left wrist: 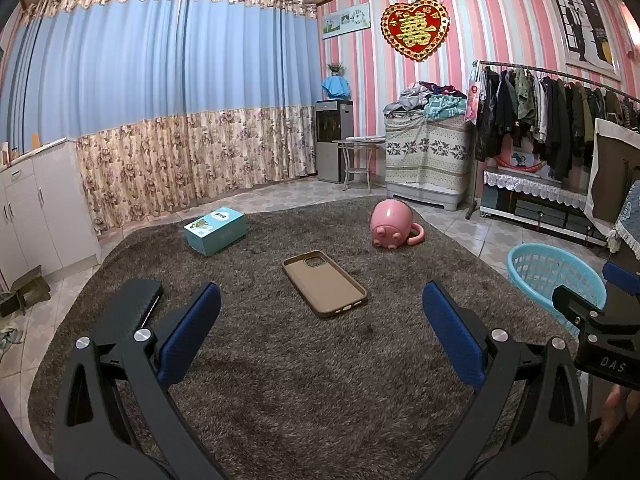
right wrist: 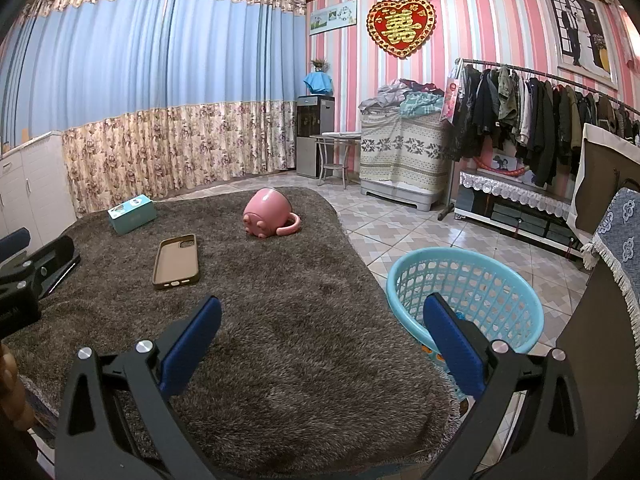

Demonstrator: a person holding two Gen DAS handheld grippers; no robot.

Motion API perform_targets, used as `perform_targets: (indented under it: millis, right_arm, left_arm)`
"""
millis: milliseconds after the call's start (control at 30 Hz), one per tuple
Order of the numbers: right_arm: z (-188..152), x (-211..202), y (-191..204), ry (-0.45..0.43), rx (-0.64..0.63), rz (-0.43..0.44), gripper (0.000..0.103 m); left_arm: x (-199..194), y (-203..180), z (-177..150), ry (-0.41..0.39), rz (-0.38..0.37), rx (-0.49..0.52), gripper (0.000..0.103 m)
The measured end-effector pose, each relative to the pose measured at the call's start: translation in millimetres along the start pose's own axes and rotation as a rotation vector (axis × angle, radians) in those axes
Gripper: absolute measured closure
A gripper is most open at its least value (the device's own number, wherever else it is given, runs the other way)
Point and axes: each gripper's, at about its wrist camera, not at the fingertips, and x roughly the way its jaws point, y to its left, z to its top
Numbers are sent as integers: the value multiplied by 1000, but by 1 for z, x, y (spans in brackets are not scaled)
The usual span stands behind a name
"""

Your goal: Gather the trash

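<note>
left gripper [left wrist: 320, 336]: jaws apart, empty
right gripper [right wrist: 322, 336]: jaws apart, empty
phone case [left wrist: 324, 283]: likely light, flexible; pinch one long edge
basket [right wrist: 516, 280]: beside rug

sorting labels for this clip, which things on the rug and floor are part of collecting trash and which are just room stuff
Job things: phone case, pink mug on its side, teal box, black flat item, blue basket.

Just around: clothes rack, water dispenser, curtains.
</note>
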Motion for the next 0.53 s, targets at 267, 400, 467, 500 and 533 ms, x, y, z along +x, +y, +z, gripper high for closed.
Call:
perform_targets:
  millis: [267, 400, 467, 500, 533]
  right_arm:
    - [0, 0, 0, 0, -1, 0, 4]
    - [0, 0, 0, 1, -1, 0, 4]
    - [0, 0, 0, 0, -1, 0, 4]
    - [0, 0, 0, 0, -1, 0, 4]
    - [0, 0, 0, 1, -1, 0, 4]
  left_arm:
    - [-3, -4, -3, -1, 0, -1, 5]
    - [-4, -4, -2, 3, -2, -1, 5]
    - [-3, 0, 1, 9, -7, -7, 5]
    - [-3, 1, 3, 10, -7, -10, 5]
    - [-3, 2, 6, 9, -8, -11, 5]
